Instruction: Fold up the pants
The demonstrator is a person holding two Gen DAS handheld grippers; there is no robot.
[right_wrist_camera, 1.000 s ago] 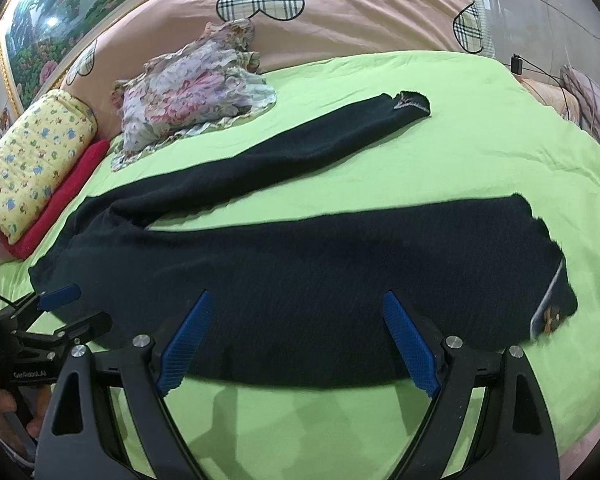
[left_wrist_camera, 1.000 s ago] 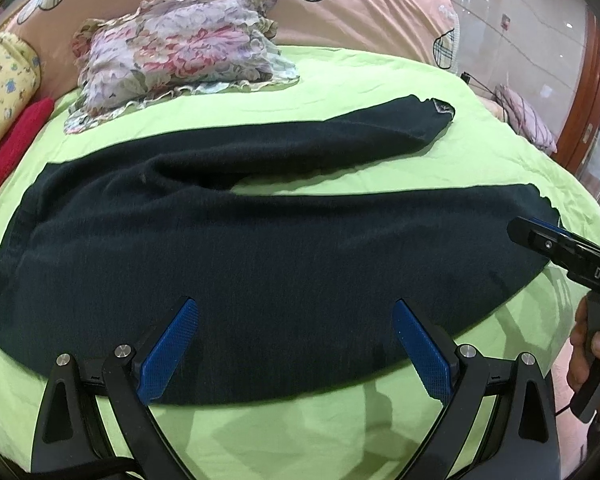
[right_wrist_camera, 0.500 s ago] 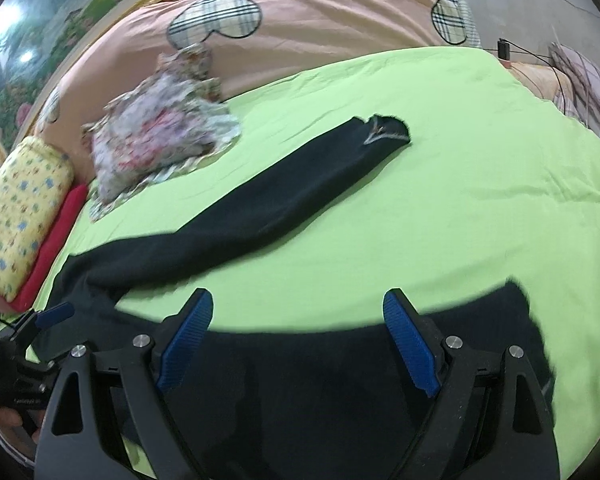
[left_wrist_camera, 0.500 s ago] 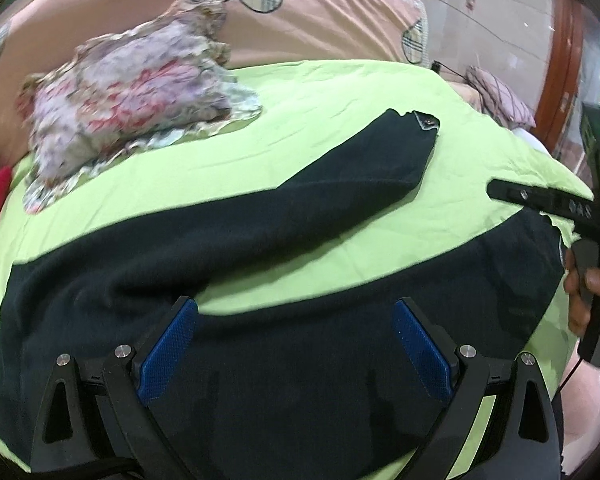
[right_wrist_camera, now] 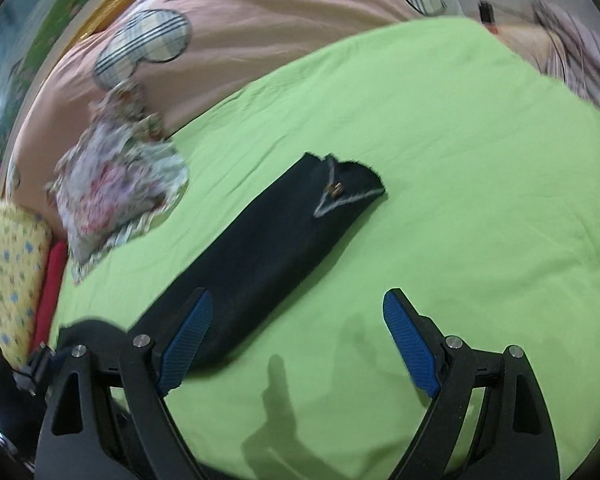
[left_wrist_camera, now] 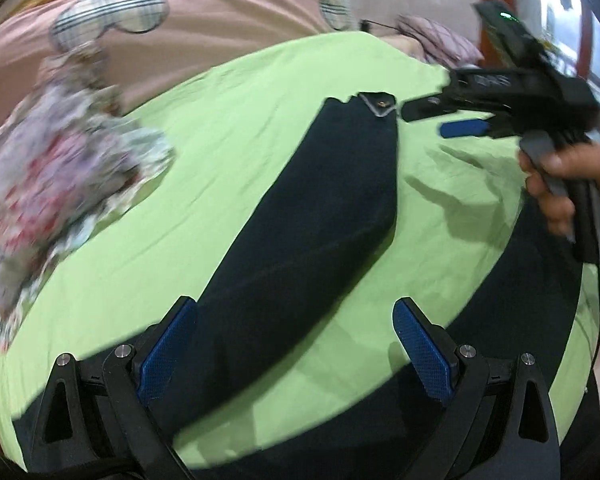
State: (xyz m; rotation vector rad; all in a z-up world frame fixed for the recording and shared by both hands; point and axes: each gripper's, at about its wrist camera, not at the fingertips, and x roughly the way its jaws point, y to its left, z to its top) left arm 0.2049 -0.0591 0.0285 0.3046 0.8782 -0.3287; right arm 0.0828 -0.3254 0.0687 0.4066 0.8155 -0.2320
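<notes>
Green bedsheet (right_wrist_camera: pixel 440 152) carries dark pants (right_wrist_camera: pixel 268 256); both hand-held grippers (left_wrist_camera: pixel 296 344) (right_wrist_camera: pixel 296 336) gape apart.

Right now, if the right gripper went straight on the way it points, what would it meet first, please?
Probably the bare green sheet: the right gripper, open, points just right of the far pant leg, though depth is unclear.

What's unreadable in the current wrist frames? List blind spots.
- Dark navy pants: waistband and near leg cut off by the bottom edge and left gripper in the left wrist view.
- Floral ruffled cushion: motion-blurred in both views.
- Right gripper: left wrist view cannot show whether its tip touches the far cuff; the right wrist view shows only green sheet between its fingers.
</notes>
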